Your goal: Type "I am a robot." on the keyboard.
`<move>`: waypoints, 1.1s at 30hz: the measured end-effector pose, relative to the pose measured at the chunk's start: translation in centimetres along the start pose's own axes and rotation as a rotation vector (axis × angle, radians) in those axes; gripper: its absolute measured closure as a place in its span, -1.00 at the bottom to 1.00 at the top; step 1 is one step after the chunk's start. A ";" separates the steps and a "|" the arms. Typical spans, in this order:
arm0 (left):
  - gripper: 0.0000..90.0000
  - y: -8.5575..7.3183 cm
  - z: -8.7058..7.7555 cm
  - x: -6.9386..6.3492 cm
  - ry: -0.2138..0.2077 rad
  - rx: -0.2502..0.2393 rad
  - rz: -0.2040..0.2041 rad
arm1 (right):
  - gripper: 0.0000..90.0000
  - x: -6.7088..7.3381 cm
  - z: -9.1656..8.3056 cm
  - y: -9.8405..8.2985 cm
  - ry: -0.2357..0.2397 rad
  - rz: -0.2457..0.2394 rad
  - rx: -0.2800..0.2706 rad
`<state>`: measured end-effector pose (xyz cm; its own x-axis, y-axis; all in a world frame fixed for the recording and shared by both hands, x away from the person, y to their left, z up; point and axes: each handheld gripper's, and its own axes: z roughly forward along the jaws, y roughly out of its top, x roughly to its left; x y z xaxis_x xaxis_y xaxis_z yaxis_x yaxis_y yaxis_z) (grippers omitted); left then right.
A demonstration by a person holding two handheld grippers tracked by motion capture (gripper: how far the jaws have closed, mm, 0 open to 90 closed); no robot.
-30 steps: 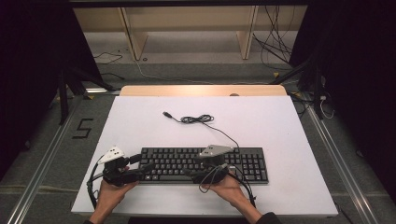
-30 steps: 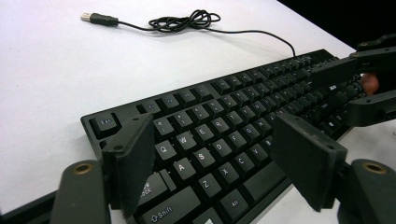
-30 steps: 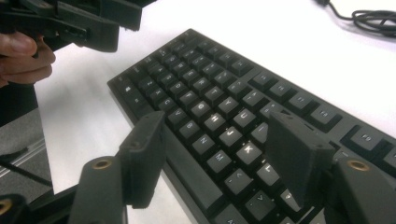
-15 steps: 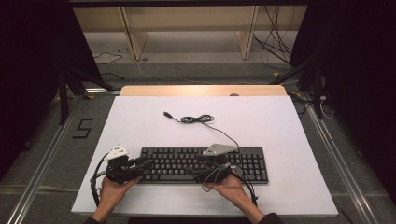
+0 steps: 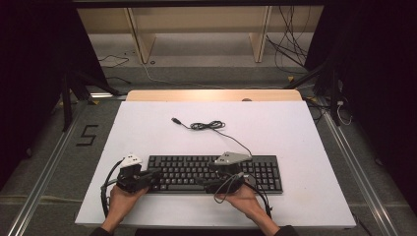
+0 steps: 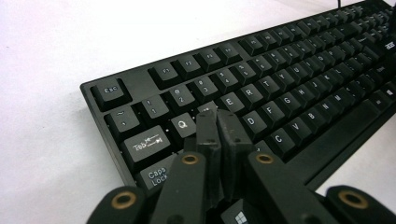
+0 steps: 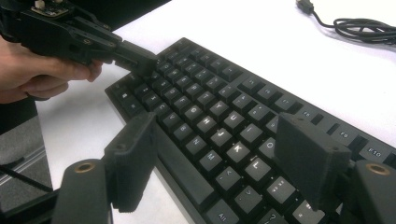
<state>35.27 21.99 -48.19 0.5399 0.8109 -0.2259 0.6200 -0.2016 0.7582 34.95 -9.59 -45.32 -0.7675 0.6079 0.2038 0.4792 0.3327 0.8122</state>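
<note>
A black keyboard [image 5: 255, 172] lies near the front edge of the white table [image 5: 295, 132]. Its cable [image 5: 206, 126] coils behind it and ends in a loose plug. My left gripper [image 5: 150, 176] hovers over the keyboard's left end. In the left gripper view its jaws [image 6: 217, 116] have just been closing and now stand shut with nothing between them, their tips above the keys beside Q [image 6: 183, 124]. My right gripper [image 5: 216, 183] is at the keyboard's middle. Its jaws [image 7: 219, 135] have just been opening and stand open above the letter keys [image 7: 210, 116]. The right gripper view also shows the left gripper [image 7: 142, 58].
A wooden strip [image 5: 211, 95] runs along the table's far edge, with shelf legs and floor cables [image 5: 295, 54] beyond it. A "5" mark [image 5: 87, 135] is on the floor at the left. Bare tabletop stretches behind and to the right of the keyboard.
The left gripper's jaws have come together over the keyboard's left end, and that hand has shifted slightly toward the keys. The right hand has stayed in place.
</note>
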 end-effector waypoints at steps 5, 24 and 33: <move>0.95 0.0 0.1 0.2 0.003 0.003 -0.006 | -0.32 0.0 -0.1 0.0 -0.001 -0.001 -0.001; 0.98 0.0 0.6 0.2 -0.022 0.040 -0.006 | -0.33 0.1 -0.3 -0.1 -0.001 0.000 -0.003; 0.65 0.3 -0.5 -0.1 -0.048 -0.032 -0.017 | -0.33 0.0 -0.3 -0.2 0.000 0.003 -0.011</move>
<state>35.15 22.16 -47.62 0.5566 0.7865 -0.2676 0.6113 -0.1696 0.7730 34.73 -9.86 -45.27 -0.7660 0.6088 0.2065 0.4771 0.3230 0.8173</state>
